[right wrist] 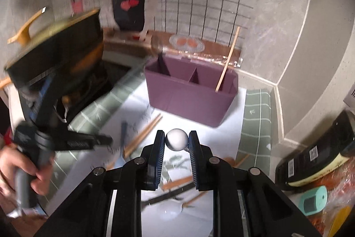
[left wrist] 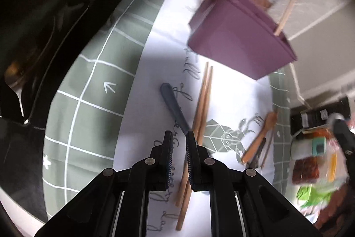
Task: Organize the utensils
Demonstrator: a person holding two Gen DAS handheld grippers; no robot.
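The green grid tablecloth (right wrist: 257, 117) with its white printed centre filled the lower half of both views, and the purple divided box (right wrist: 190, 90) stood at centre frame in the right wrist view, one wooden chopstick (right wrist: 227, 61) already leaning in its right compartment. A pair of chopsticks (left wrist: 203, 101) and a dark-handled utensil (left wrist: 174, 107) lay loose at centre of the left wrist view, a wooden spoon (left wrist: 259, 137) further right. The right gripper (right wrist: 176, 141) was clamped on a shiny metal ball end (right wrist: 176, 139), judged a utensil's handle tip, low of centre. The left gripper (left wrist: 178, 143) stood narrowly parted, holding nothing, just above the chopsticks. The step in hand appeared to be carrying the metal piece to the box; next it must be lifted over a compartment and released
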